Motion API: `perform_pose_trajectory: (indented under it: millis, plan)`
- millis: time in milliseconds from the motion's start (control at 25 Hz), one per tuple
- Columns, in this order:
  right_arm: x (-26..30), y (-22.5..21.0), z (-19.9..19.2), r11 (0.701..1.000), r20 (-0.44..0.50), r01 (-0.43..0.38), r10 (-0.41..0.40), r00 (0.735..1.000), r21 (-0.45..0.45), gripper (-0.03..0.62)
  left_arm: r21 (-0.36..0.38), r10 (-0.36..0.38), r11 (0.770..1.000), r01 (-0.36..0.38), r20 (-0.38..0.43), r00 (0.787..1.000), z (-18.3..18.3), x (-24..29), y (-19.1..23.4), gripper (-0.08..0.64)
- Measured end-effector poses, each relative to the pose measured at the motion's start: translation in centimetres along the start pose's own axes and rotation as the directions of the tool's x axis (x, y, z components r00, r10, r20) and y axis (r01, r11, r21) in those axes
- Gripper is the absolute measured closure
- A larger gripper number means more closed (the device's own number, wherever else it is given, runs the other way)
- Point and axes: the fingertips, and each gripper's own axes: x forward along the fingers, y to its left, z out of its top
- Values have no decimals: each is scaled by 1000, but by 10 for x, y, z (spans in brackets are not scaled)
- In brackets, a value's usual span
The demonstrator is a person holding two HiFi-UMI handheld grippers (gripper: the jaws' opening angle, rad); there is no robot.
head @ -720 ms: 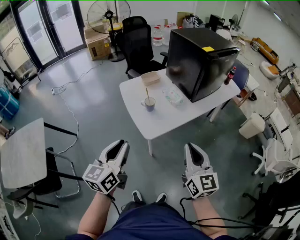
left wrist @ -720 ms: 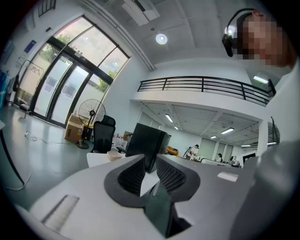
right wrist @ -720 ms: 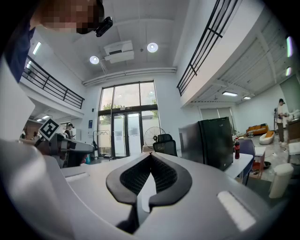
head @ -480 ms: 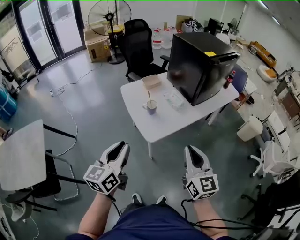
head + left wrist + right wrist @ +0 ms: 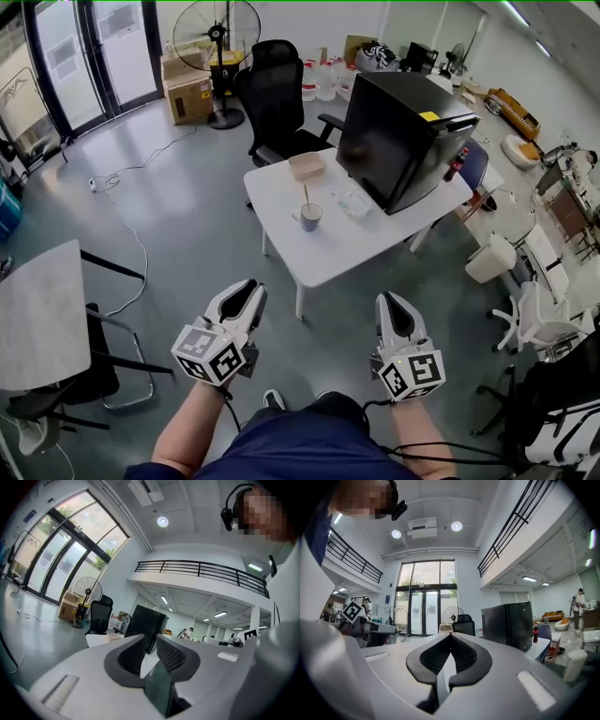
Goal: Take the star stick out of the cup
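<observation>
In the head view a small blue-grey cup point(image 5: 311, 217) stands on the white table point(image 5: 366, 244), well ahead of me. A thin stick point(image 5: 306, 196) rises out of it; its star end is too small to make out. Both grippers hang low over the grey floor, far short of the table. My left gripper point(image 5: 250, 288) point(image 5: 150, 637) has a narrow gap between its jaws and holds nothing. The jaws of my right gripper point(image 5: 390, 300) point(image 5: 451, 633) meet at the tips and are empty.
A big black box point(image 5: 403, 136) fills the table's right half, with a beige tray point(image 5: 307, 165) and a clear packet point(image 5: 356, 203) beside the cup. A black office chair point(image 5: 277, 94) stands behind the table. A grey table point(image 5: 37, 314) stands left and white chairs point(image 5: 530, 314) right.
The table and cup have drawn slightly nearer and shifted right in the head view. Both grippers sit a bit lower in the frame. The jaws look the same.
</observation>
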Motion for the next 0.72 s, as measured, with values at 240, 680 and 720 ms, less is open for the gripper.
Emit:
perform_pose_trajectory:
  millis: [240, 680, 720]
  plan:
    - [10, 1, -10, 1000, -28, 26, -26, 999, 0, 585, -26, -8, 1000, 7, -41, 999, -12, 4, 16, 483]
    - [74, -42, -33, 995, -44, -74, 77, 996, 66, 585, 11, 92, 996, -92, -26, 995, -5, 68, 31, 482]
    - [80, -49, -33, 994, -45, -87, 90, 995, 71, 584, 13, 103, 995, -102, -23, 994, -3, 76, 30, 482]
